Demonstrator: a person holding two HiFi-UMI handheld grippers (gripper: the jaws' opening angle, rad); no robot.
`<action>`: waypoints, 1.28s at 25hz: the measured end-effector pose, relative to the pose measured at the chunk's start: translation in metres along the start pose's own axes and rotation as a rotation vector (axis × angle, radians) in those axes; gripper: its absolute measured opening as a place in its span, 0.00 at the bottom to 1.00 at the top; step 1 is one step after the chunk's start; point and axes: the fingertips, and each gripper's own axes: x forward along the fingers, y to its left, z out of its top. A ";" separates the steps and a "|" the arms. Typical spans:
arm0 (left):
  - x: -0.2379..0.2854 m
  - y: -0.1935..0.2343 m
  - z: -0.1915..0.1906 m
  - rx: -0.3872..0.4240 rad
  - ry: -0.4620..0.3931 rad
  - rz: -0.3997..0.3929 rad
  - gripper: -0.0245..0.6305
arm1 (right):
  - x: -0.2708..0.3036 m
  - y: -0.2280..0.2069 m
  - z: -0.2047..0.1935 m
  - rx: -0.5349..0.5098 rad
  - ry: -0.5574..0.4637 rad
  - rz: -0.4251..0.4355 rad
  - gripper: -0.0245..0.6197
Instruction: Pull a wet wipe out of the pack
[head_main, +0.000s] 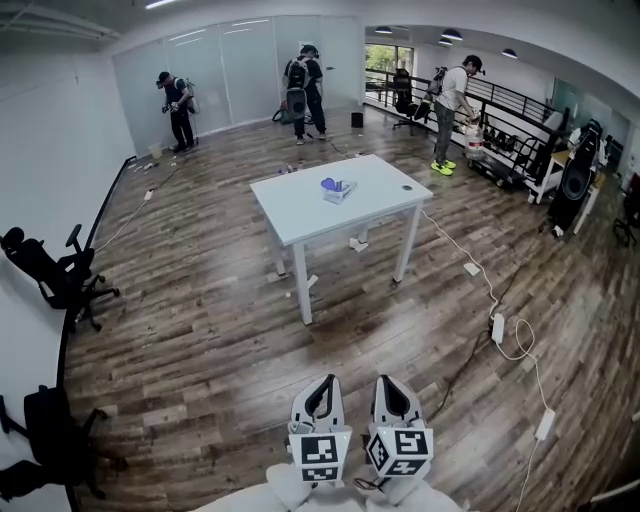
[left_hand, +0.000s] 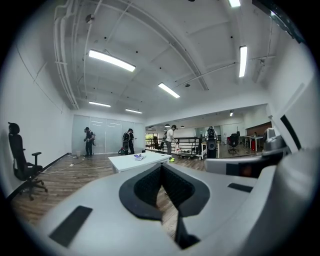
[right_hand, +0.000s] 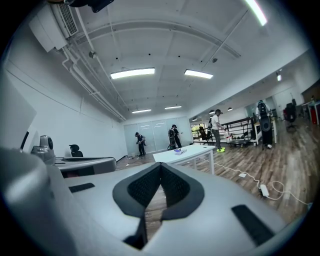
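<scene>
We see the wet wipe pack (head_main: 340, 191) lying near the middle of the white table (head_main: 300, 212), with a purple-blue patch on its top. It is too small to tell whether a wipe sticks out. A small dark item (head_main: 407, 187) sits near the table's right edge, well apart from the pack. The rest of the tabletop is plain white, on four white legs.

The table stands on a wood plank floor (head_main: 200, 330), well apart from us. A white cable (head_main: 455, 245) runs along the floor from beside the table to a power strip (head_main: 497, 327). Two black office chairs (head_main: 55, 272) stand by the white wall on the left.

At the back there is a frosted glass partition (head_main: 230, 70), with two people in front of it. A third person (head_main: 452, 100) stands by a black railing (head_main: 510, 105) on the right. A tall black speaker (head_main: 580, 172) stands further right. Strip lights run across the ceiling.

The left gripper (head_main: 322, 386) and right gripper (head_main: 392, 384) sit side by side at the bottom of the head view, far from the table. Both point roughly level toward it. In each gripper view the dark pads meet at the tips, so both sets of fingers are closed with nothing between them.
</scene>
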 end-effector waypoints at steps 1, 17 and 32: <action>0.001 0.000 0.001 -0.001 -0.002 0.000 0.04 | 0.001 -0.001 0.000 -0.001 0.001 0.000 0.05; 0.028 0.008 -0.002 -0.006 -0.011 0.001 0.04 | 0.027 -0.012 0.004 -0.013 -0.007 -0.005 0.05; 0.086 0.021 -0.001 -0.009 -0.012 -0.004 0.04 | 0.082 -0.030 0.015 -0.025 -0.005 -0.002 0.05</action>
